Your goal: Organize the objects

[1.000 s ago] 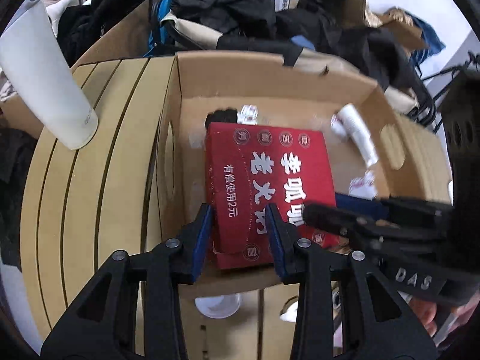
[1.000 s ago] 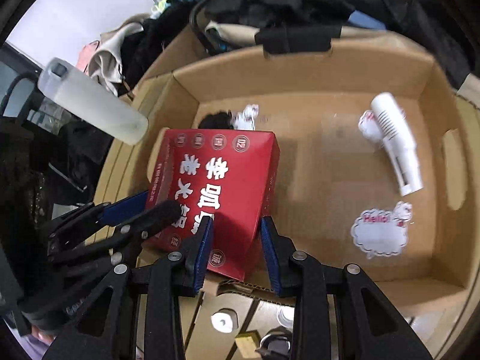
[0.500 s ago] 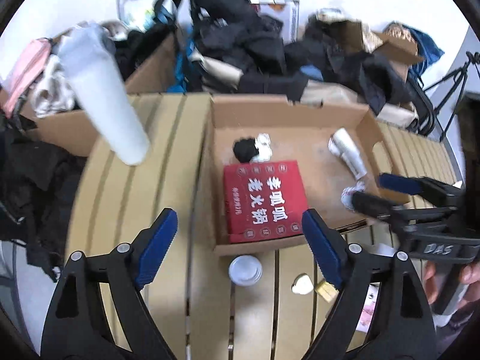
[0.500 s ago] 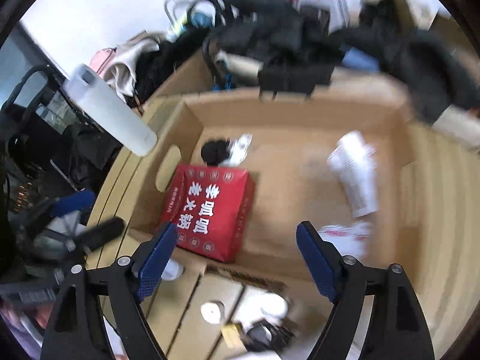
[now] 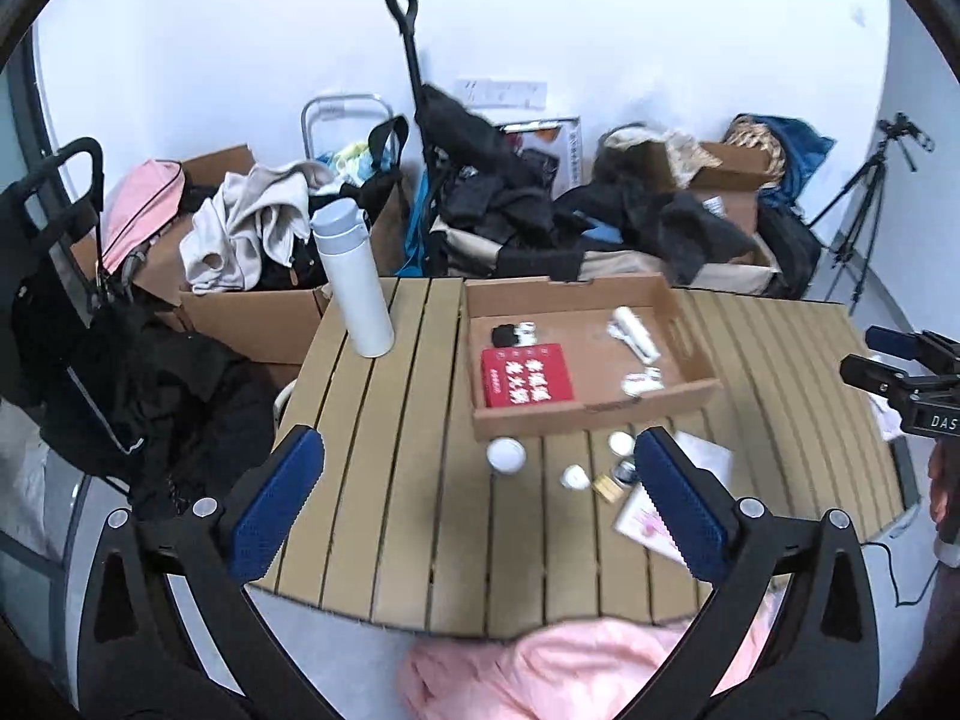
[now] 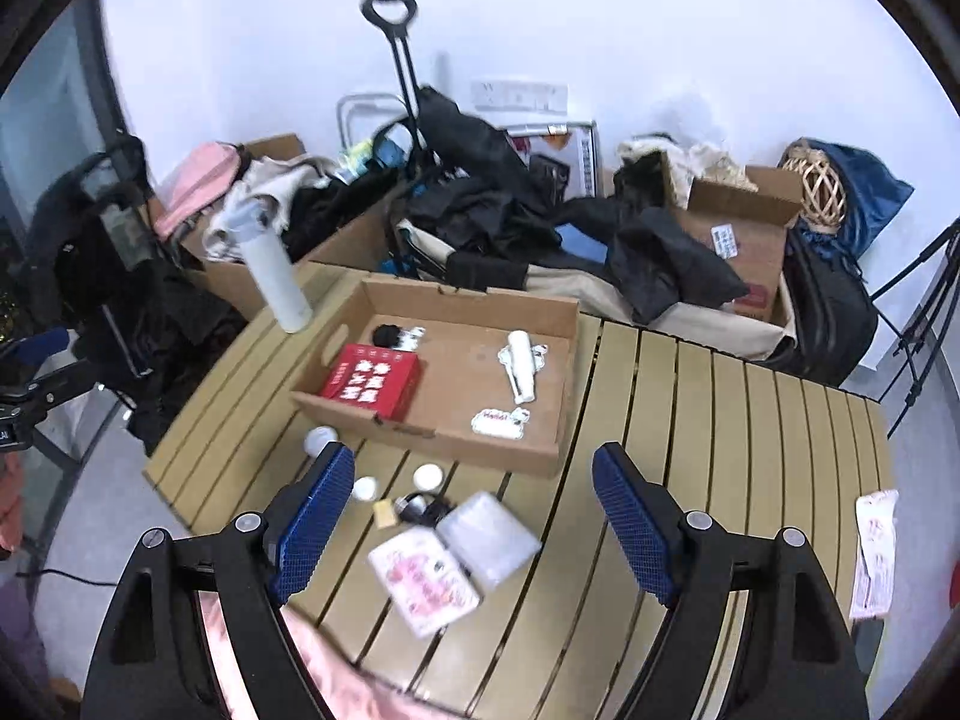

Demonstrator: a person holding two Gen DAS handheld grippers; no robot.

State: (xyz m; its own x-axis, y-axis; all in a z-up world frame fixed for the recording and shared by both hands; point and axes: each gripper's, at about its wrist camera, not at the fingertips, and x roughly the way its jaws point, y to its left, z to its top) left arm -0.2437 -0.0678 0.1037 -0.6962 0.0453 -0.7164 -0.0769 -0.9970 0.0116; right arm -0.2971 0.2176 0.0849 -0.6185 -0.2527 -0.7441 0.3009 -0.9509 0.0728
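A red box (image 5: 526, 375) lies in the open cardboard tray (image 5: 594, 411) on the slatted table; it also shows in the right wrist view (image 6: 370, 381), inside the tray (image 6: 480, 444). A white tube (image 6: 521, 365), a sticker (image 6: 500, 423) and a small black item (image 6: 386, 335) lie in the tray too. Small white caps (image 6: 427, 477), a pink-printed packet (image 6: 425, 579) and a clear packet (image 6: 489, 540) lie on the table in front of the tray. My left gripper (image 5: 480, 504) is open and empty, held back above the table's near edge. My right gripper (image 6: 480, 525) is open and empty above the packets.
A white bottle (image 5: 354, 279) stands on the table's far left. Cardboard boxes with clothes and bags (image 5: 252, 240) crowd the floor behind the table. A tripod (image 5: 864, 210) stands at the right. A paper slip (image 6: 873, 552) lies at the table's right edge. Pink cloth (image 5: 570, 672) lies below.
Both grippers let go of the red box, opened wide and pulled back and up from the tray. The red box now lies flat in the tray.
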